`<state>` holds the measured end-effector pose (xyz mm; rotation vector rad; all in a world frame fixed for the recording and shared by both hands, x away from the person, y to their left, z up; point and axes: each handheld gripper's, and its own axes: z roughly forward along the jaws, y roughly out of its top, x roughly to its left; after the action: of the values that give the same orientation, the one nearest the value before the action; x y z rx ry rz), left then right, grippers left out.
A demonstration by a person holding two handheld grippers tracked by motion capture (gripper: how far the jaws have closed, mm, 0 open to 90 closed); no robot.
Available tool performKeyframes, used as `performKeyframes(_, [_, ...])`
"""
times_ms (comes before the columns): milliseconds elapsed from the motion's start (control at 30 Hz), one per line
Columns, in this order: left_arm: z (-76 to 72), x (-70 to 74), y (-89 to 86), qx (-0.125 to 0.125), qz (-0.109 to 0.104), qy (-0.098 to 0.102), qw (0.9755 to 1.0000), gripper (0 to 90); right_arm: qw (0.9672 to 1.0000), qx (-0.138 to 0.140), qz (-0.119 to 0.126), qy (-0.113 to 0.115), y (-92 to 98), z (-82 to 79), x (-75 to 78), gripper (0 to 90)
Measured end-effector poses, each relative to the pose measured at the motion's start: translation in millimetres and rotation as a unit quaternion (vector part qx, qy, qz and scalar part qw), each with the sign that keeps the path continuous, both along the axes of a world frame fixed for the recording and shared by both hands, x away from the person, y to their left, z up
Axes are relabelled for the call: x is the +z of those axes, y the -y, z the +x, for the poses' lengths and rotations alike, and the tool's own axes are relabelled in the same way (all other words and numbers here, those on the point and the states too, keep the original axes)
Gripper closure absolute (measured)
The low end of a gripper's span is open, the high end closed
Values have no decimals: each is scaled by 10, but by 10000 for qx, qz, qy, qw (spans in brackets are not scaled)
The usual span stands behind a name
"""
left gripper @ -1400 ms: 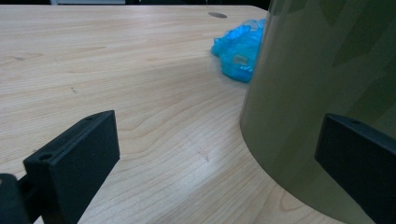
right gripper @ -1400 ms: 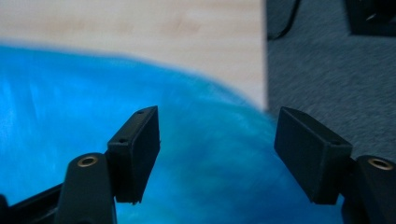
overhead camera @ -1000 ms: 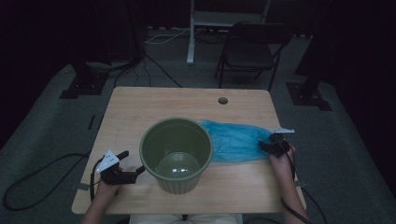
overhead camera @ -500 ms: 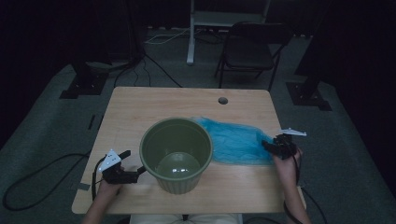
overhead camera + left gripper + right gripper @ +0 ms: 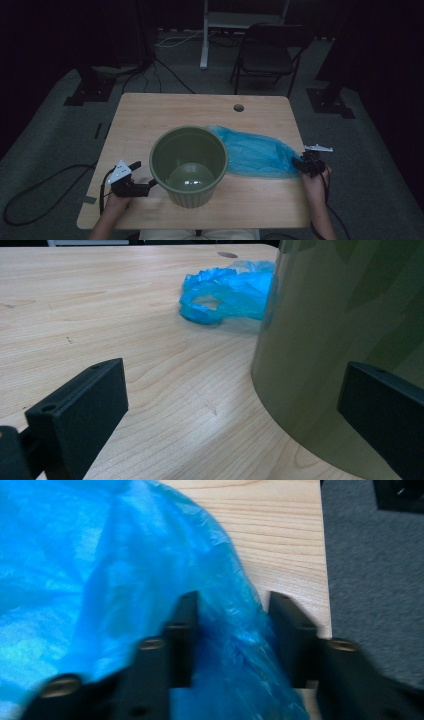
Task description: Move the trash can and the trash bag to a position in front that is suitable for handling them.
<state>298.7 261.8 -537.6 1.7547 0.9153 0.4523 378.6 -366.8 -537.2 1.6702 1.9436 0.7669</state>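
A green plastic bin (image 5: 192, 197) stands upright on the wooden table (image 5: 150, 120), near the front edge. A crumpled blue plastic bag (image 5: 255, 152) lies flat to its right and reaches the table's right edge. My left gripper (image 5: 143, 174) rests open at the bin's left side, its jaws wide apart, with the bin wall (image 5: 325, 315) close by the right jaw. My right gripper (image 5: 299, 164) is at the bag's right end. Its jaws (image 5: 232, 600) have just been closing, and a fold of the blue bag (image 5: 100, 580) lies between them with a gap still showing.
A round cable hole (image 5: 238, 107) is near the table's far edge. Behind the table stand a folding chair (image 5: 270, 55) and a white stand (image 5: 205, 35). Cables trail over the grey floor at the left (image 5: 45, 185).
My right gripper has moved rightward toward the table's right edge, and the bag's end has stretched out with it. The left gripper and the bin have stayed put.
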Motion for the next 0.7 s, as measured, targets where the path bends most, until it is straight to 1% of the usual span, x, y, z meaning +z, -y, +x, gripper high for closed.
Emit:
performKeyframes(33, [0, 1, 2, -9, 10, 4, 10000, 5, 10000, 50, -18, -2, -24, -2, 3, 785])
performKeyframes(67, [0, 1, 2, -9, 10, 4, 10000, 5, 9999, 72, -63, -43, -50, 6, 13, 826])
performKeyframes(100, [1, 3, 2, -6, -4, 2, 10000, 5, 9999, 73, -102, -50, -69, 10, 23, 846])
performKeyframes(200, [-2, 9, -1, 2, -1, 14, 10000, 4, 9996, -42, 215, 165, -50, -32, 74, 856])
performKeyframes(233, [-4, 12, -2, 5, -12, 21, 10000, 4, 9993, -90, 243, 261, -37, -73, 94, 855])
performKeyframes(267, [-4, 16, -5, 7, -1, 29, 10000, 4, 9990, -122, 290, 305, -23, -127, 113, 854])
performKeyframes(300, [-4, 20, -10, 5, 21, 41, 10000, 4, 9987, -124, 407, 282, -14, -201, 130, 853])
performKeyframes(333, [-4, 21, -13, 18, -8, 47, 10000, 4, 9984, -74, 476, 284, -19, -298, 143, 848])
performKeyframes(367, [-2, 21, -17, 34, -25, 39, 10000, 4, 9986, 11, 452, 278, -43, -410, 152, 832])
performKeyframes(400, [1, 20, -20, 54, -17, 34, 10000, 4, 9990, 82, 364, 250, -71, -527, 153, 798])
performKeyframes(433, [2, 19, -22, 59, -12, 31, 10000, 4, 9989, 117, 405, 225, -87, -651, 149, 751])
performKeyframes(467, [2, 19, -22, 59, -12, 31, 10000, 5, 9989, 117, 405, 225, -87, -651, 149, 751])
performKeyframes(500, [1, 20, -11, 47, -8, 24, 10000, 5, 9968, 287, 744, 93, -103, -886, 121, 705])
performKeyframes(567, [-7, 25, 7, 3, 13, 44, 10000, 4, 9944, 513, 928, -51, -145, -1113, 77, 662])
performKeyframes(600, [-7, 25, 7, 3, 13, 44, 10000, 4, 9922, 682, 1032, -135, -168, -1212, 52, 630])
performKeyframes(633, [-9, 27, 19, -31, 37, 54, 10000, 4, 9887, 868, 1200, -218, -195, -1310, 39, 604])
performKeyframes(667, [-9, 27, 19, -31, 37, 54, 10000, 4, 9847, 1068, 1353, -255, -214, -1401, 34, 577])
performKeyframes(700, [-6, 23, 20, -30, 25, 51, 10000, 4, 9822, 1183, 1439, -255, -226, -1477, 45, 538])
